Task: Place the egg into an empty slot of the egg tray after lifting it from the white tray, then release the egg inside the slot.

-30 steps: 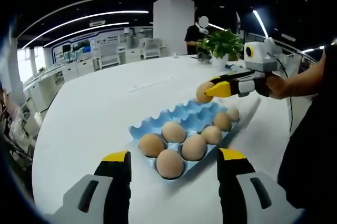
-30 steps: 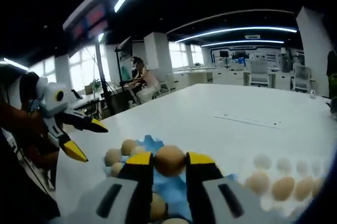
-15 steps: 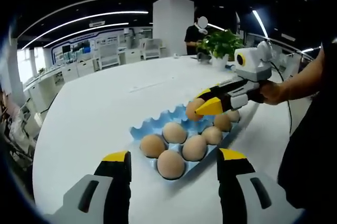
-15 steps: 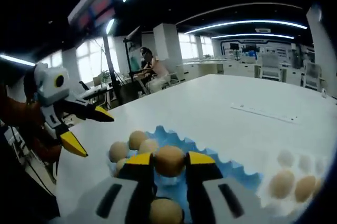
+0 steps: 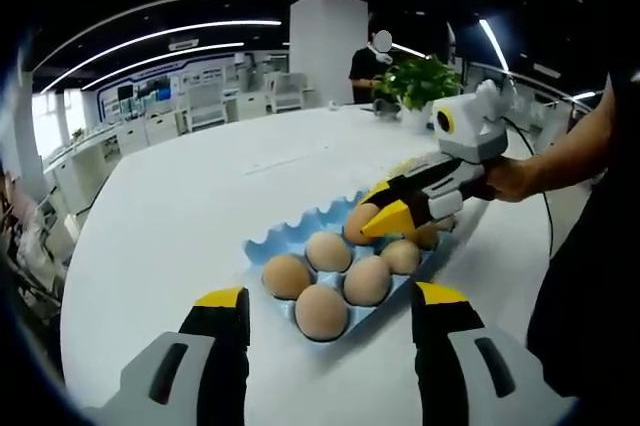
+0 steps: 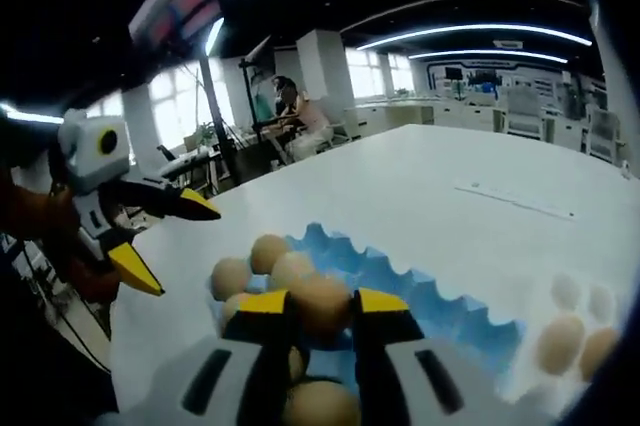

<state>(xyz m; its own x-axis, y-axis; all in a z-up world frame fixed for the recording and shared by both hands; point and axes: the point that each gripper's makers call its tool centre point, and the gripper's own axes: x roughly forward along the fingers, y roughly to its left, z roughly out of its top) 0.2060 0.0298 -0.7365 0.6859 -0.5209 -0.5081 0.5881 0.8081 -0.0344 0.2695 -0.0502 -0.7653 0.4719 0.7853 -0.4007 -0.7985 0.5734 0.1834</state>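
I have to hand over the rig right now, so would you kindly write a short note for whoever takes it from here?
Right gripper: shut on the egg, low over the blue egg tray, at a slot beside the eggs already seated.
Left gripper: open, holding nothing, pointed at the near end of the egg tray from above the table.
White tray: off to the side of the right gripper view, more eggs lying in it.
Done: egg lifted from the white tray and carried to the egg tray.
Left: seat the egg in the empty slot, open the jaws, back away.
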